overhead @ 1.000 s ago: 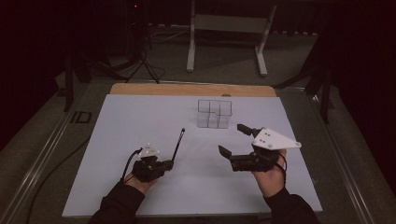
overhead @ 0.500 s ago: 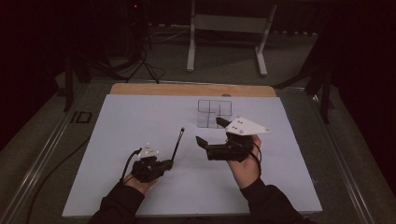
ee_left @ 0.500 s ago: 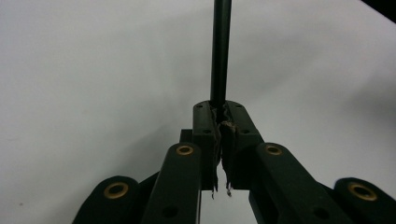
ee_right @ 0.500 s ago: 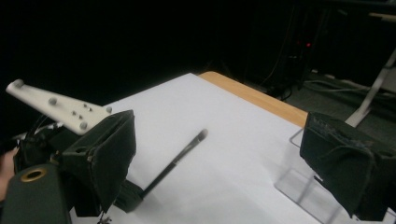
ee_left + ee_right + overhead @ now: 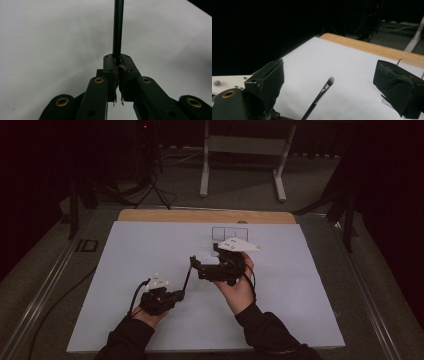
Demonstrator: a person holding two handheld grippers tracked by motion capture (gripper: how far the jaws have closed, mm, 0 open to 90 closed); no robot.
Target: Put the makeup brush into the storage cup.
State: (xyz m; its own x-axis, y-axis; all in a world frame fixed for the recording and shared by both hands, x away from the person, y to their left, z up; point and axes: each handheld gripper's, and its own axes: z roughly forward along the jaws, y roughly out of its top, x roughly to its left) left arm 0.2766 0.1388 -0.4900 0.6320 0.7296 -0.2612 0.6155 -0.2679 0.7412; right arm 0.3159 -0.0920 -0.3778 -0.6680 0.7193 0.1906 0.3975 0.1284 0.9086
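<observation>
The left hand (image 5: 150, 312) rests low on the white sheet (image 5: 125, 250) near the front edge of the worktop (image 5: 205, 216), its sleeve coming in from the bottom. The left tongs (image 5: 177, 295) are clamped shut on the dark handle of a small brush (image 5: 187, 276), which slants up and away toward the middle of the sheet. In the left gripper view the handle (image 5: 118, 27) runs straight out from between the pressed pads.

Just to the right, the right hand (image 5: 237, 287) is raised palm-up, wrist bent, with the right tongs (image 5: 200, 265) pointing leftward at the brush's far end. Their jaws stand wide apart; in the right gripper view the brush tip (image 5: 330, 80) sits between the pads (image 5: 395, 86) without touching either.

Behind the right hand a clear box (image 5: 230, 234) with compartments stands on the sheet near the wooden back edge. Wide bare sheet lies to the left, right and front of both hands.
</observation>
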